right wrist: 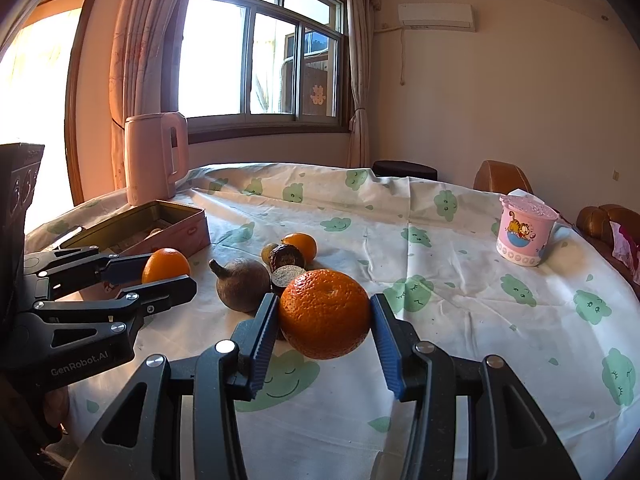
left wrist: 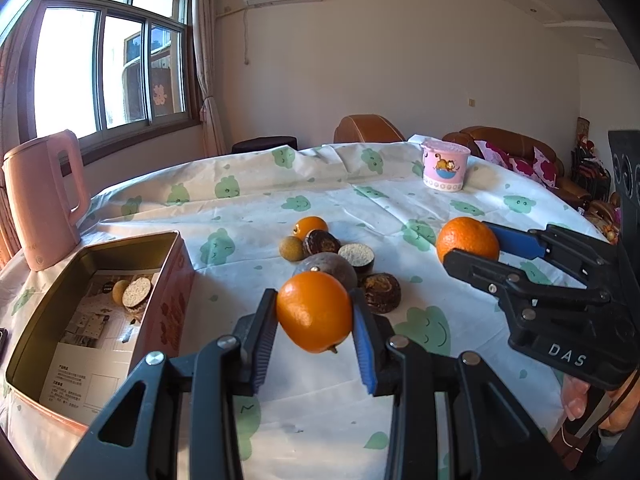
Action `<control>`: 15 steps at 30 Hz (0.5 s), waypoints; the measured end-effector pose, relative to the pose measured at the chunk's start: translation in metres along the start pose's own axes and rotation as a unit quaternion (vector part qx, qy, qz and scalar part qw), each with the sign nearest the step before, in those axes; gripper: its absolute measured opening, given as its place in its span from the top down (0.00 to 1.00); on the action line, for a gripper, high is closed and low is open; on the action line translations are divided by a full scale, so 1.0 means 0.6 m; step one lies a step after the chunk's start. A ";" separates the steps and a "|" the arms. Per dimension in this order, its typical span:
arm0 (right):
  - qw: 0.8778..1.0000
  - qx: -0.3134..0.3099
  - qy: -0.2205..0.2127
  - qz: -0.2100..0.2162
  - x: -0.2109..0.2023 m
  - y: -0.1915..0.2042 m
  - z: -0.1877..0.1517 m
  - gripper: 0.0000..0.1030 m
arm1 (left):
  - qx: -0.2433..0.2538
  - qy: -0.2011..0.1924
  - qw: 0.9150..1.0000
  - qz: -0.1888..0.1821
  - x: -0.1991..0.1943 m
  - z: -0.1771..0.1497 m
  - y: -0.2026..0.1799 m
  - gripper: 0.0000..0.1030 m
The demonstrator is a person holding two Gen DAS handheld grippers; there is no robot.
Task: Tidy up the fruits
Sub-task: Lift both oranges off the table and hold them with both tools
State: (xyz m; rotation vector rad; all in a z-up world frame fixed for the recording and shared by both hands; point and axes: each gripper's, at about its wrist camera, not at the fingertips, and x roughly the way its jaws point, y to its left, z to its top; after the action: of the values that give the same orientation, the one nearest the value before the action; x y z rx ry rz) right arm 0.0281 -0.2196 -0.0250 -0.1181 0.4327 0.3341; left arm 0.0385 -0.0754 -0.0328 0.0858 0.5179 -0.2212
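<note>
My left gripper [left wrist: 314, 320] is shut on a smooth orange [left wrist: 314, 312] and holds it above the cloth; it also shows in the right wrist view [right wrist: 166, 266]. My right gripper [right wrist: 324, 316] is shut on a larger rough-skinned orange [right wrist: 325, 314], seen from the left wrist view too [left wrist: 466, 242]. A pile of fruit lies on the table: a small orange [left wrist: 310, 226], a brown round fruit [left wrist: 330, 268], a longan [left wrist: 291, 248] and several dark fruits, one cut open [left wrist: 357, 257]. An open tin box [left wrist: 36, 332] at the left holds a longan and a cut dark fruit [left wrist: 136, 292].
A pink kettle [left wrist: 40, 200] stands behind the tin box. A pink cartoon cup [left wrist: 445, 165] stands at the far right of the table. The cloth [left wrist: 320, 400] with green prints covers the table. Brown sofas [left wrist: 500, 140] lie beyond the far edge.
</note>
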 end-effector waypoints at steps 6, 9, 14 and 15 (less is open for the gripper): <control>1.000 -0.001 -0.007 -0.001 -0.005 0.001 -0.001 0.53 | 0.000 -0.008 1.000 0.004 -0.007 0.000 -0.001 0.64; 1.000 -0.001 -0.010 -0.002 -0.007 0.001 -0.001 0.53 | -0.001 -0.010 1.000 0.006 -0.008 -0.001 0.000 0.64; 1.000 -0.002 -0.015 -0.003 -0.009 0.001 -0.001 0.53 | -0.001 -0.018 1.000 0.010 -0.012 -0.001 0.001 0.64; 1.000 -0.002 -0.017 -0.003 -0.010 0.001 -0.001 0.53 | -0.002 -0.020 1.000 0.011 -0.013 -0.001 0.001 0.64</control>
State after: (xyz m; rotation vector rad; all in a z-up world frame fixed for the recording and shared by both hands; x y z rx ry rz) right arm 0.0226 -0.2210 -0.0233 -0.1173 0.3987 0.3301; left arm 0.0317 -0.0730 -0.0291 0.0838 0.4767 -0.2005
